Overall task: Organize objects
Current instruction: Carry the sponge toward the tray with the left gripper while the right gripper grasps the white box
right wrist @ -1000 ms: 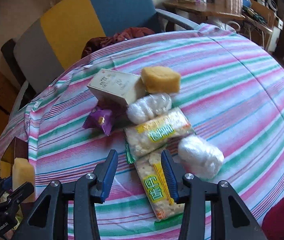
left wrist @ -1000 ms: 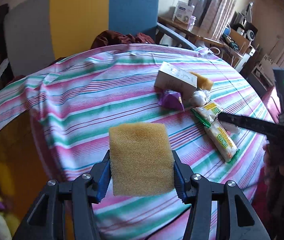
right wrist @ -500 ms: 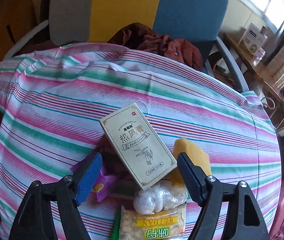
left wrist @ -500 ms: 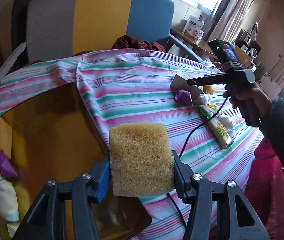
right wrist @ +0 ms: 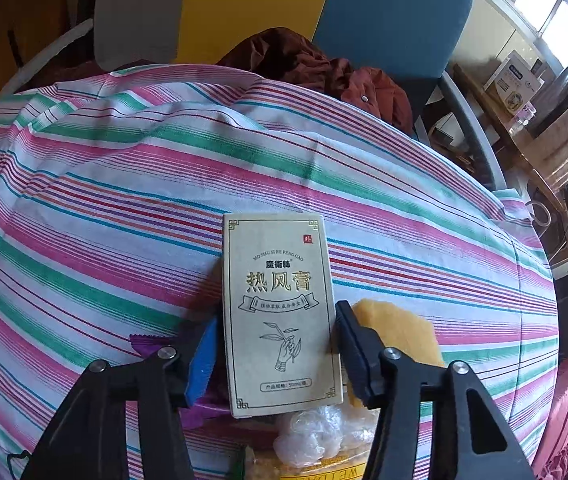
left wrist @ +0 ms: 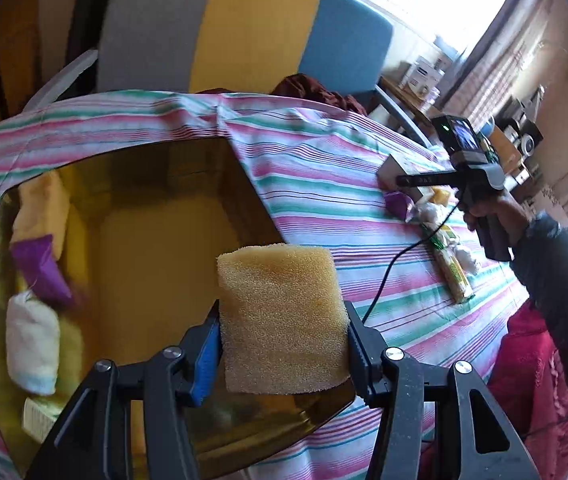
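the yellow sponge sits pinched between the jaws of the left gripper, held over the near edge of the amber bin, where a purple packet and a white pouch already lie. on the striped tablecloth the cream box lies between the closing jaws of the right gripper, the pads about touching its sides. the step looks like dropping the sponge in; next, that grip should spread over the bin while the right firms up and lifts the box.

Home living room, armchair, curtains
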Demonstrator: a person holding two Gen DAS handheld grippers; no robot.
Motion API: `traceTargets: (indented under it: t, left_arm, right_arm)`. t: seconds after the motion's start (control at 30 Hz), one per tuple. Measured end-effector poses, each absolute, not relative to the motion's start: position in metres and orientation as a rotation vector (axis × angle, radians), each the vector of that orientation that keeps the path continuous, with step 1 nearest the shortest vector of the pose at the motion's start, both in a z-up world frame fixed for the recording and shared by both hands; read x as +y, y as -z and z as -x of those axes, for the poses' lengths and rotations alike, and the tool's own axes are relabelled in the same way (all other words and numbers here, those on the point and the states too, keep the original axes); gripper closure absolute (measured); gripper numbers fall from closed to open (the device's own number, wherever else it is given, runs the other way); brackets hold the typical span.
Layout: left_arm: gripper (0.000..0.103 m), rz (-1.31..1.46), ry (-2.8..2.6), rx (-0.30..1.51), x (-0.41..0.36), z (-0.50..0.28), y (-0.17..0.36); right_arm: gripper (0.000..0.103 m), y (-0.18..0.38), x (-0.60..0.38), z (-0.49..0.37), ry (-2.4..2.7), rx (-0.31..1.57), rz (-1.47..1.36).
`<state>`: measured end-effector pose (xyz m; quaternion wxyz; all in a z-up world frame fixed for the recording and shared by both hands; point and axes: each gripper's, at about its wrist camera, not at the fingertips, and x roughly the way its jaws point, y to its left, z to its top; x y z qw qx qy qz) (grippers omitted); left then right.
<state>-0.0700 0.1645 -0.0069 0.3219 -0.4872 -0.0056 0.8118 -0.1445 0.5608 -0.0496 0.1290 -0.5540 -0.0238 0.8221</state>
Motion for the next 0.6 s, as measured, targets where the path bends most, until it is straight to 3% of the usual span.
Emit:
traceTargets:
  t: [0.4,0.6]
  left_arm:
    - [0.048,1.29,-2.378,-0.201,0.055,0.077,-0.007]
    - [0.048,1.279,-2.413,-0.246,0.04,0.094,-0.009]
  right_arm:
    - [0.05,-0.041,0.516,0.079,-2.491,-0.015,1.232]
    - [0.05,-0.023,0.447,0.046,-2.664,0.153,1.34]
